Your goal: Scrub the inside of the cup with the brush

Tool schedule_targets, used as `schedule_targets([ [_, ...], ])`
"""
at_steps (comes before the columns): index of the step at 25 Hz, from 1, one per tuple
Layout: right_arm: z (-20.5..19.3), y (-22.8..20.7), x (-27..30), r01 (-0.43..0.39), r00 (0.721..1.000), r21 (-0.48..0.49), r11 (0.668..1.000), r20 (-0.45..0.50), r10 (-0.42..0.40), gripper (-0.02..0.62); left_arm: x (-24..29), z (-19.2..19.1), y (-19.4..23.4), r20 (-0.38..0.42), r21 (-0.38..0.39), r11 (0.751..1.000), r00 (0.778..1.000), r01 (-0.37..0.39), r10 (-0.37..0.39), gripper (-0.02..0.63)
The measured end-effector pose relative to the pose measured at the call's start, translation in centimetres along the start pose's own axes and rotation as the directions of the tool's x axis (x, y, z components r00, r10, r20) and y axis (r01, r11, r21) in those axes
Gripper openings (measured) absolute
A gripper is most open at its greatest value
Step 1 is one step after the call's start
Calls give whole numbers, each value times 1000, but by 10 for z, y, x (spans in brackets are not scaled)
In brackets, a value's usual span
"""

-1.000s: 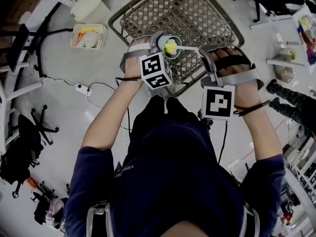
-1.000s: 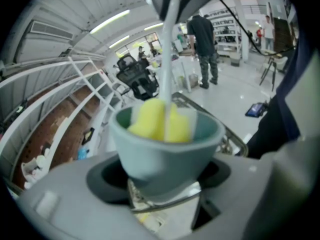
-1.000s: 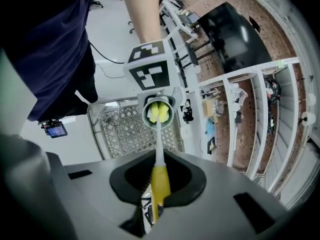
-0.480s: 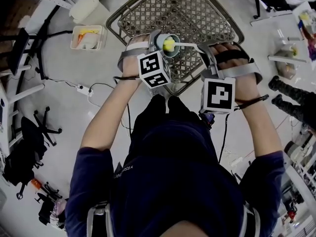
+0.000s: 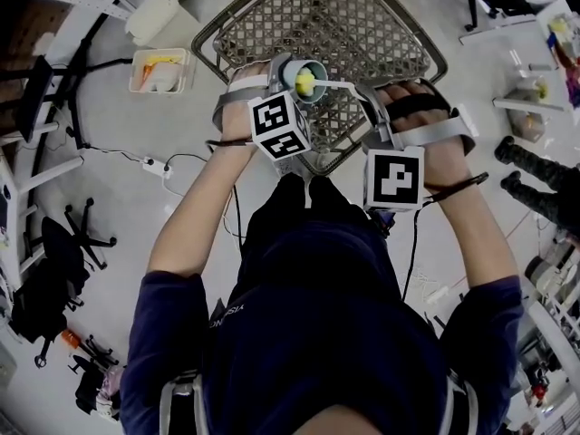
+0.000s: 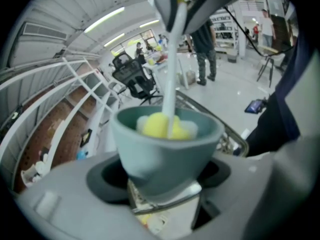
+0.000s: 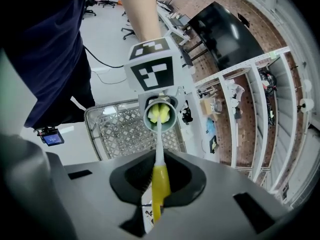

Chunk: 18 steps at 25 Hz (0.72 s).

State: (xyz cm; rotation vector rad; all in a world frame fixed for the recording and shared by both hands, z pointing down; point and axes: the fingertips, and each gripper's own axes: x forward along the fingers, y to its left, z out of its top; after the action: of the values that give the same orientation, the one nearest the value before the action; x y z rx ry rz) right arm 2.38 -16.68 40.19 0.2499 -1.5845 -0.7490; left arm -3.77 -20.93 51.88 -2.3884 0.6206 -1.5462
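Your cup (image 6: 165,149): plain dull blue-green, no pattern. Brush (image 7: 159,134): yellow handle, white shaft, yellow-and-white sponge head. Left gripper (image 5: 299,87), right gripper (image 5: 370,98): grey shells, each cube white with black square markers. Basket (image 5: 362,25): grey metal, diamond lattice mesh. Your shirt (image 5: 317,315): dark navy. Floor (image 5: 127,152): pale grey. Small tub (image 5: 187,72): whitish translucent, orange-yellow inside.

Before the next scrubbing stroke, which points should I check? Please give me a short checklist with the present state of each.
1. The left gripper holds the cup: ok.
2. The right gripper holds the brush: ok.
3. The brush head is inside the cup: ok.
4. The brush head touches the cup's bottom: cannot tell.
5. The basket lies below the cup: ok.
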Motion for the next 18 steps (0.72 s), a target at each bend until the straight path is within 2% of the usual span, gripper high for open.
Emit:
schedule_targets([
  [5,-15,-2,11,-6,1000,38,999,-9,6,32,0,7,-3,11,20,1000,1000,-1,1,367],
  [12,6,9,2,8,1000,7,1000,29,-8,32,8,-1,-1,-30,6,1000,999,13,-12,367],
  [18,-15,0,13,19,1000,52,998,2,-19,32,5,8,3,-21,23,1000,1000,-2,2,367],
])
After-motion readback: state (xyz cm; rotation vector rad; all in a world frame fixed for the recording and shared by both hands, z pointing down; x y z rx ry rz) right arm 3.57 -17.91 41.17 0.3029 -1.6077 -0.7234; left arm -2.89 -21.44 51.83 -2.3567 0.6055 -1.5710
